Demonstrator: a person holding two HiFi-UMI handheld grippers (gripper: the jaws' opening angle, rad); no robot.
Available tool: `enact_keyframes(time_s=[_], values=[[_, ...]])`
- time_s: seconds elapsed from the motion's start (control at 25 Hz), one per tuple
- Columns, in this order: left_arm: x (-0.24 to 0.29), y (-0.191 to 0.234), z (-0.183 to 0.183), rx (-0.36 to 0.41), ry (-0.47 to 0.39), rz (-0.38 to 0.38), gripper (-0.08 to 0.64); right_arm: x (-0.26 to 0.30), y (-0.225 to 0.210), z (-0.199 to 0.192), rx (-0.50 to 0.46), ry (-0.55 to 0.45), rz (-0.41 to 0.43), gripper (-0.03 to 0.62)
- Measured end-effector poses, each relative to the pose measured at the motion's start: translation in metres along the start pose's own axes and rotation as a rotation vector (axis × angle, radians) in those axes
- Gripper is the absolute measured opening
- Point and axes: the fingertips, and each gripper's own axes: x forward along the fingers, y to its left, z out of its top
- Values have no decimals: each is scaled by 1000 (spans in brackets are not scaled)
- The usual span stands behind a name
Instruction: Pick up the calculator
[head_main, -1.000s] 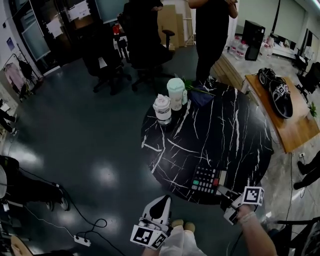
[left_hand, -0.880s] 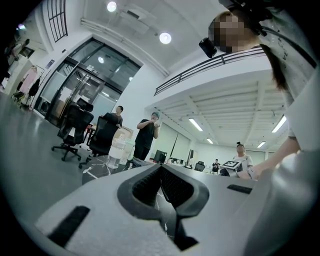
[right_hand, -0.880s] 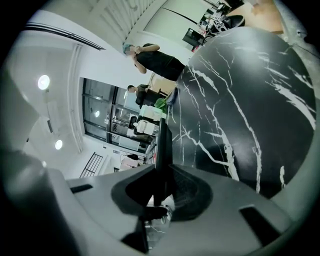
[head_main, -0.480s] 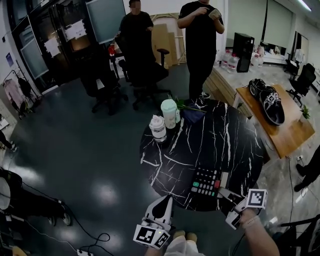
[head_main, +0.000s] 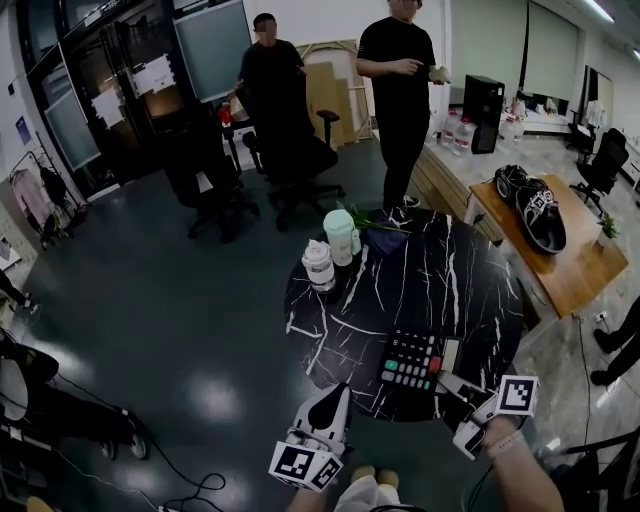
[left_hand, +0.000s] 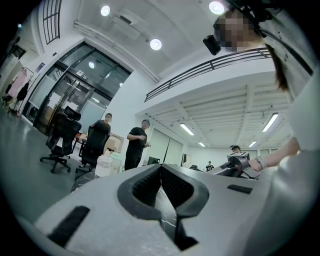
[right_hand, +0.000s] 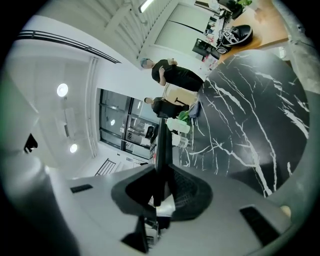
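The calculator (head_main: 410, 360), black with green and red keys, is over the near edge of the round black marble table (head_main: 470, 290). My right gripper (head_main: 447, 383) is shut on its near right corner. In the right gripper view the calculator (right_hand: 161, 145) shows edge-on as a thin dark slab pinched between the pads, with the right gripper (right_hand: 162, 172) closed around it. My left gripper (head_main: 335, 392) hangs off the table's near left edge with its jaws together and nothing in them. In the left gripper view the left gripper (left_hand: 161, 167) points level across the tabletop.
Two white tubs (head_main: 318, 265) (head_main: 340, 235), green leaves and a dark cloth (head_main: 385, 235) sit at the table's far side. Two people (head_main: 400, 80) (head_main: 265, 80) and office chairs (head_main: 300, 160) stand beyond. A wooden desk (head_main: 570, 270) with black gear is at the right.
Both grippers have risen, the right one carrying the calculator up with it. The head view has tilted up and shows more of the room and the two people.
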Motion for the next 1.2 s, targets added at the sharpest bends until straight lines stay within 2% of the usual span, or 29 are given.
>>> enact_keyframes(time_s=[0.24,0.44,0.64,0.88,1.2], values=[[1,-5,0,-7,-5,-8,6,-2,14,0,-34,-11,14,63],[0,-7,-3,-10,-21,-12,8,-4,17,1,11,-28,27,63],[0,-7,1,-14,-32,5,6,-1,19,-3,-25,-12,31,63],[-1,-4,3,-18,-39,11,6,-1,14,-7,-15,-19,-4,63],[2,-4,7,-16,-44,12,6,-3,13,0,11,-56,2,63]])
